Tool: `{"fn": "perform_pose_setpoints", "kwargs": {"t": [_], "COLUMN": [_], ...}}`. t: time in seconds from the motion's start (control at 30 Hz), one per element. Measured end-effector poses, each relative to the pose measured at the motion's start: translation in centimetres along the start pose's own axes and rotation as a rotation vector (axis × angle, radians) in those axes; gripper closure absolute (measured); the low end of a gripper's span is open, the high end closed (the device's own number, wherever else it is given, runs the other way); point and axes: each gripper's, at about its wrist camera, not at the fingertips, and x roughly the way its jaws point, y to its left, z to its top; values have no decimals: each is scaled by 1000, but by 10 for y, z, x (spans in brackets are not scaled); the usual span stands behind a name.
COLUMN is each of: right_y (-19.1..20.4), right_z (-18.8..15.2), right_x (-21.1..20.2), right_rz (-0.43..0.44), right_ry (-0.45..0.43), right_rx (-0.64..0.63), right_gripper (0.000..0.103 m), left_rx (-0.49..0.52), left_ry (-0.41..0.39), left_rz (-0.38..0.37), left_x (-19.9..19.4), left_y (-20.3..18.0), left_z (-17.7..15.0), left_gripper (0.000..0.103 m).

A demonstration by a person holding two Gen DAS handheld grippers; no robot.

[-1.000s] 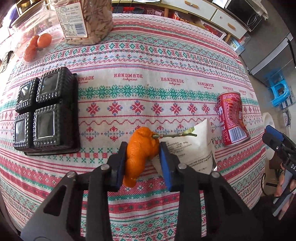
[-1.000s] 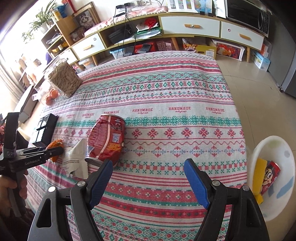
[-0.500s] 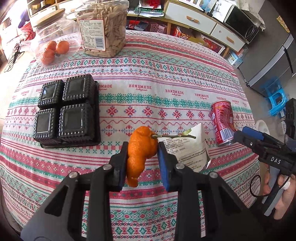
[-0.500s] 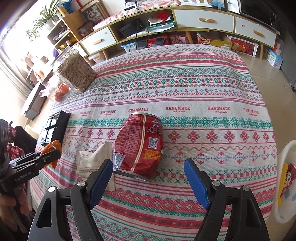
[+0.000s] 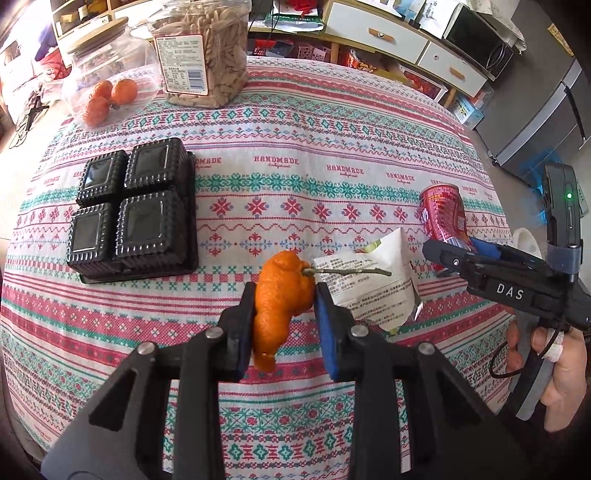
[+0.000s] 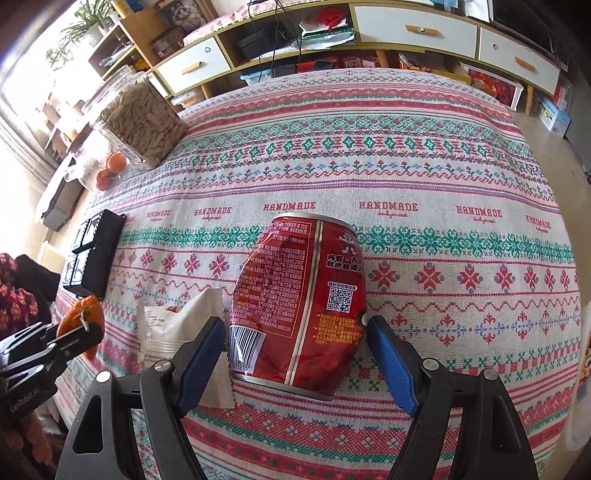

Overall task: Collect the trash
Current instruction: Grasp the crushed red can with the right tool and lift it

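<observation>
Right wrist view shows the right hand-held gripper [image 6: 295, 360] wide open around the red can [image 6: 299, 306] lying on the counter [image 6: 443, 166] at six o'clock, so next it should squeeze.

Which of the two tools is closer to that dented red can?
The right. The right tool has the red can between its open fingers, lying on the tablecloth. The left tool holds orange peel farther off, beyond the white packet.

A long low cabinet [image 6: 417, 33] with white drawers is seen behind the table [image 6: 424, 155]; daylight is admitted from the left.
</observation>
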Motion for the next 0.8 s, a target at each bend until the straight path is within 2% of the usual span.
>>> {"fn": "perform_pose_setpoints", "kwargs": {"t": [0.07,0.1,0.23,0.5,0.8], "right_y": [1,1,1,-2,-30], "right_z": [1,1,-1,-8,-17], "right_x": [-1,-2,-5,-40,-80], "right_rz": [4,7,2,5,-7], "right_ry": [-3,-4,-8,-72,-129], "right_rx": [-8,-11,-20,-66,-57], "right_gripper": [36,38,38,39,39], "left_rx": [-1,-1,-5,-2,33], "left_ry": [0,-1,-9,-30,-40], "left_rz": [-1,-2,-3,-15,-25], "left_x": [0,0,-2,-8,-6], "left_y": [-1,-1,-3,-13,-41], "left_z": [0,0,-1,0,1], "left_gripper": [71,71,71,71,71]}}
